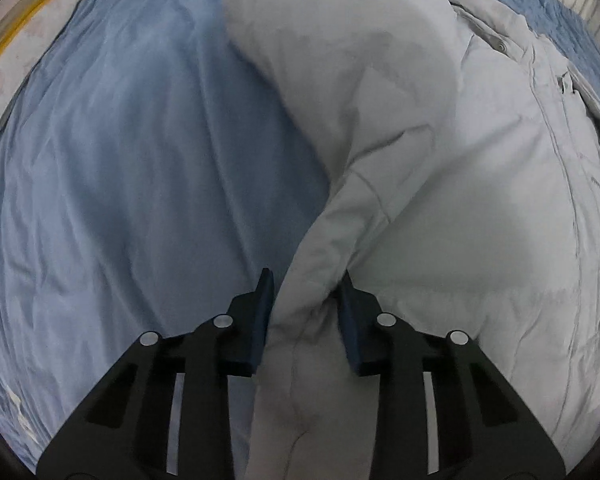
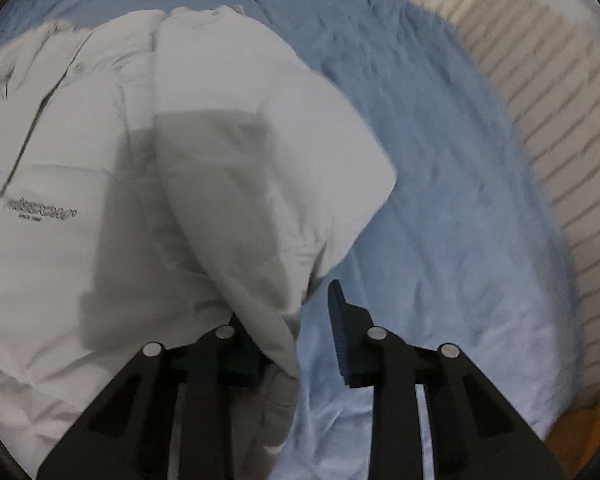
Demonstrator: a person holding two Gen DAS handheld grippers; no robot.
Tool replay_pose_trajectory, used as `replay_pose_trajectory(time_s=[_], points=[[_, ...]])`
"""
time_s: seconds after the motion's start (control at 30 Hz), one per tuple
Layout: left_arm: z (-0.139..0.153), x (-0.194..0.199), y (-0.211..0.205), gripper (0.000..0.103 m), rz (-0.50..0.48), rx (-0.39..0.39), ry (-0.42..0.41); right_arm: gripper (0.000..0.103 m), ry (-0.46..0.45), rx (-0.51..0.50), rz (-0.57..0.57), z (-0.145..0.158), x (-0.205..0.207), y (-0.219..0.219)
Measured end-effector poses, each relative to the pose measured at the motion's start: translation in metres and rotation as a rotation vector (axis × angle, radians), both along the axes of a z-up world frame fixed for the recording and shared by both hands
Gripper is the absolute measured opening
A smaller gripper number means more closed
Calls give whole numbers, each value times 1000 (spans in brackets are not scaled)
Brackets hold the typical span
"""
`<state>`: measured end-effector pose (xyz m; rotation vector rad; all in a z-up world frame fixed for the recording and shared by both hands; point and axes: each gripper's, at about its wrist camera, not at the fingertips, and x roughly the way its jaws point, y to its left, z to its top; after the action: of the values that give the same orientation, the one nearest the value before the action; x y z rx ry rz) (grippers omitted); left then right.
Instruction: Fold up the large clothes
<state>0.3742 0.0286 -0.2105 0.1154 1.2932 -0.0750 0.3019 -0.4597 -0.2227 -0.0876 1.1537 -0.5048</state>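
A large, pale grey padded jacket (image 1: 440,184) is lying spread out on a wrinkled light blue bed sheet (image 1: 112,168), its front facing up, with a closure strip and a snap button running along the middle of the body and small dark lettering printed on the chest in the right wrist view. The left gripper (image 1: 306,300) is pointing steeply down at the jacket's edge on its side, and a thick fold of the padded fabric, seemingly the end of a sleeve, is bunching up between its two dark blue pads (image 1: 260,320); both pads are pressing into the cloth, so the jaws are clamping that fold. From there the sleeve is arching up and away across the sheet. The right gripper (image 2: 284,320) is angling down at the opposite edge of the jacket, where another puffy fold is draping over its left finger and hiding the pad; the right pad (image 2: 342,336) is standing clear of the cloth over the blue sheet, with a gap beside the fabric, so these jaws are sitting part way apart and are not pinching the fold from both sides. A pale slatted wall (image 2: 540,92) is curving behind the bed.
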Motion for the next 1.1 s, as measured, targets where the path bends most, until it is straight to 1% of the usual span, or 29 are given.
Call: replay_pose_trajectory(time_s=[0.03,0.07,0.13,0.2,0.23,0.3,0.33,0.37,0.4,0.43,0.47,0.57,0.6,0.73,0.77,0.8,0.87,0.9,0.97,1.0,1.03,1.07,1.1], points=[[2,-7,3,22,3,0,-6,28,-9,11,-2,0,-1,-1],[4,-16,8,21,13,5,-11,28,-19,-2,4,2,-1,2],[4,-24,19,20,29,-12,-4,27,-35,-17,11,6,1,7],[5,-25,29,21,35,-58,8,27,-22,18,32,5,4,8],[7,-24,31,22,32,-65,0,29,-23,26,34,4,1,9],[21,-26,27,25,17,-16,-38,47,-57,39,36,17,-4,12],[28,-27,23,33,11,-3,-56,69,-87,58,43,27,-7,17],[38,-27,17,41,-4,-5,-80,76,-116,68,52,34,-8,19],[45,-27,13,58,-15,-15,-96,76,-142,71,69,44,-6,26],[56,-27,6,70,-32,-23,-128,76,-145,65,79,47,-4,30],[62,-26,0,76,-46,-20,-150,76,-146,56,90,50,2,35],[83,-13,-15,81,-86,-6,-195,76,-146,34,133,53,32,45],[79,-11,-19,82,-97,-7,-200,76,-138,26,146,51,48,45],[89,9,-26,89,-116,2,-230,76,-108,11,175,42,108,51],[82,10,-29,90,-111,2,-236,76,-85,-14,177,36,125,54],[85,9,-28,91,-109,0,-235,76,-70,-42,180,30,140,55],[79,13,-27,91,-112,-1,-221,71,-42,-71,174,19,161,55],[79,13,-27,91,-116,1,-218,65,-31,-73,168,14,165,54],[72,16,-35,91,-125,15,-217,32,-2,-68,146,3,177,46],[69,18,-38,91,-129,25,-216,28,0,-42,119,-1,180,38],[62,24,-46,91,-130,31,-214,22,-16,4,96,-1,179,29],[60,25,-45,90,-132,38,-212,17,-31,39,81,0,177,23],[56,28,-50,90,-134,41,-212,14,-63,97,54,2,172,12]])
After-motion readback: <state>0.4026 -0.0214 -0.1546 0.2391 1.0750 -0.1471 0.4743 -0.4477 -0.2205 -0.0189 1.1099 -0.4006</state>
